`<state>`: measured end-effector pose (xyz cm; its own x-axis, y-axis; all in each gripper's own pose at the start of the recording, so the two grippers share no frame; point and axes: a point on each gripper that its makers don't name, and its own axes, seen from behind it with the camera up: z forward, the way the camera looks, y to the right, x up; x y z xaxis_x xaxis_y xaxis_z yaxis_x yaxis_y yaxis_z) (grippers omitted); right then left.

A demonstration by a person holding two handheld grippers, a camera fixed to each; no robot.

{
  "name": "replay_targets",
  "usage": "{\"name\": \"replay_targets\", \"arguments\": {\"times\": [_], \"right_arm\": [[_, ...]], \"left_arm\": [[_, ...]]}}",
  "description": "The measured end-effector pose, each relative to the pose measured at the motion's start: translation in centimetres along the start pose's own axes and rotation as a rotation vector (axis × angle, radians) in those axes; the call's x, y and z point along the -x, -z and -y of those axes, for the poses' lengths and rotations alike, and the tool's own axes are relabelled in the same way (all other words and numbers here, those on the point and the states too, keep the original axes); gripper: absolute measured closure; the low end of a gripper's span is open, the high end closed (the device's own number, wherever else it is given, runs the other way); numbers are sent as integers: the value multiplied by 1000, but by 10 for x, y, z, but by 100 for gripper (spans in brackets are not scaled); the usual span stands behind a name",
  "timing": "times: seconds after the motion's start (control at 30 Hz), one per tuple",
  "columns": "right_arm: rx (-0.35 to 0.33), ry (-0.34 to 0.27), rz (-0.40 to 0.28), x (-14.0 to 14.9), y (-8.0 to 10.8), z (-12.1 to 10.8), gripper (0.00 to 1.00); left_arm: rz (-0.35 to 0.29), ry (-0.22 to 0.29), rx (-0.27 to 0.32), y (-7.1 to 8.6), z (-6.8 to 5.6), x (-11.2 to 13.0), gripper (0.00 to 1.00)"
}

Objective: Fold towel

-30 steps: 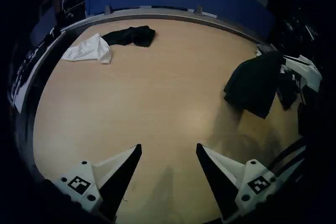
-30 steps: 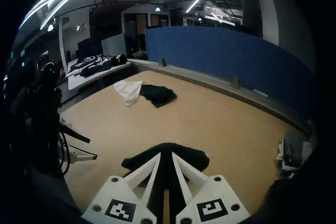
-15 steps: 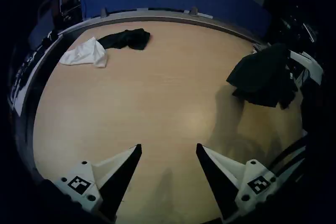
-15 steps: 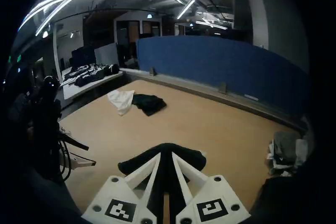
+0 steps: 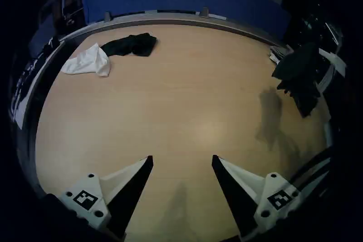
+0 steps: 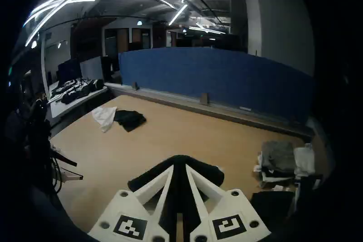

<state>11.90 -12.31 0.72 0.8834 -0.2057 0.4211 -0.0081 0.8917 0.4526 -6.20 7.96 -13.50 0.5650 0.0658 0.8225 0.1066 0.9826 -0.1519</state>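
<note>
A black towel (image 6: 206,175) hangs bunched from my right gripper (image 6: 180,169), whose fingers are shut on it above the wooden table (image 6: 181,137). In the left gripper view the same black towel (image 5: 299,71) dangles at the table's right edge, below the white body of the right gripper (image 5: 333,62). My left gripper (image 5: 181,156) hovers low over the near part of the table (image 5: 181,96), fingers wide open with nothing between them.
A crumpled white towel (image 5: 86,60) and a dark cloth (image 5: 131,44) lie at the far left of the table. A stack of folded cloths (image 6: 283,158) sits at the right edge. A blue partition (image 6: 218,74) runs along the back.
My right gripper has carried the black towel to the right, off the table's middle toward its right edge, and its view has swung toward the folded stack. The left gripper stayed open and nearly still.
</note>
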Motion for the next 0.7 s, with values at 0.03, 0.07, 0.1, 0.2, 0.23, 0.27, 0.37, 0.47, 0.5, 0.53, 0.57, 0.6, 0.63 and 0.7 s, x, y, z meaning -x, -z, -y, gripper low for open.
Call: {"name": "replay_targets", "arguments": {"times": [0.03, 0.07, 0.1, 0.2, 0.23, 0.27, 0.37, 0.47, 0.5, 0.53, 0.57, 0.6, 0.63, 0.7], "right_arm": [[9, -2, -2, -1, 1, -8, 97], [19, -4, -4, -2, 3, -16, 97], [27, -6, -6, -3, 4, -24, 97], [53, -13, -10, -6, 8, -49, 97], [63, -16, -12, -7, 9, -58, 97], [74, -19, -13, -9, 10, -68, 97], [105, -24, -15, -12, 12, -94, 97], [134, -18, -14, -13, 12, -117, 97], [142, -15, -14, -14, 12, -124, 97], [148, -12, -12, -15, 12, -130, 97], [154, -9, -11, -16, 12, -136, 97], [160, -7, -10, -17, 12, -141, 97], [164, -7, -10, -17, 11, -146, 97], [174, -8, -11, -19, 11, -155, 97]], "left_arm": [[0, -1, 0, 0, -1, 0, 3], [0, -3, 0, 0, -2, -1, 3], [0, -4, -1, 1, -3, -1, 3], [0, -8, -4, 2, -5, -3, 3], [-1, -9, -5, 2, -5, -4, 3], [-1, -9, -7, 3, -5, -4, 3], [0, -10, -11, 3, -6, -5, 3], [0, -11, -15, 4, -6, -5, 3], [0, -11, -16, 4, -6, -6, 3], [0, -10, -17, 4, -6, -6, 3], [-1, -10, -19, 4, -6, -6, 3], [-1, -9, -20, 4, -6, -6, 3], [-1, -9, -22, 4, -6, -6, 3], [-1, -7, -24, 5, -5, -6, 4]]}}
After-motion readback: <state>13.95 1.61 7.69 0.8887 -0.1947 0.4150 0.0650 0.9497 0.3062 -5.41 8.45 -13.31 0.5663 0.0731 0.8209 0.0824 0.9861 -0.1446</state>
